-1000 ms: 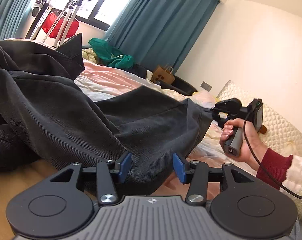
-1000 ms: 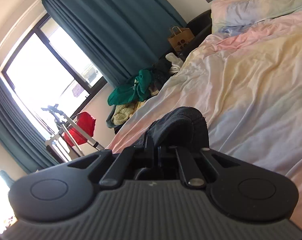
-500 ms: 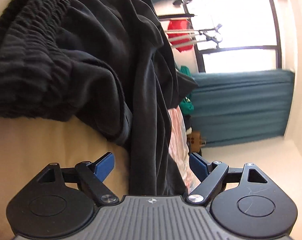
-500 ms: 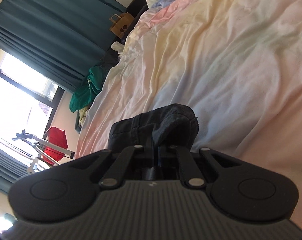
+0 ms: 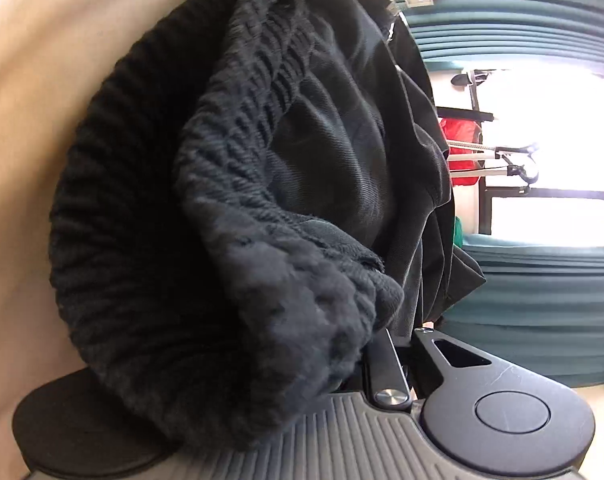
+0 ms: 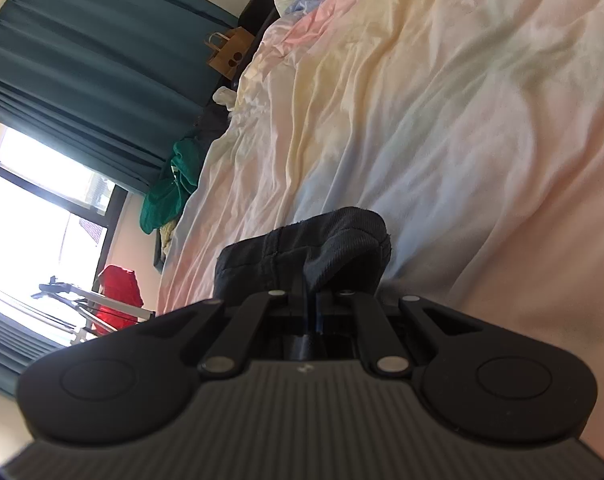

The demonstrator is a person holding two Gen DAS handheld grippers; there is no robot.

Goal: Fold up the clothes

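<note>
A black garment (image 5: pixel 326 152) with a ribbed elastic waistband (image 5: pixel 229 184) fills the left wrist view, lying on a beige surface (image 5: pixel 17 160). My left gripper (image 5: pixel 366 344) is pushed into the waistband. Its fingertips are buried in the fabric, and the one visible finger arm is swung inward, so it is shut on the waistband. In the right wrist view, my right gripper (image 6: pixel 310 304) is shut on a bunched dark grey hem (image 6: pixel 334 244) of the garment, held just above the pastel bed sheet (image 6: pixel 442 120).
Teal curtains (image 6: pixel 81 64) hang beside a bright window (image 6: pixel 21 208). A pile of green clothes (image 6: pixel 169 196) and a brown paper bag (image 6: pixel 225 52) sit at the bed's far side. A drying rack with a red item (image 6: pixel 117 296) stands near the window.
My left gripper has gone from wide open to shut, pushing forward into the black waistband, which now covers its fingers. My right gripper stays shut on the hem and has tilted slightly.
</note>
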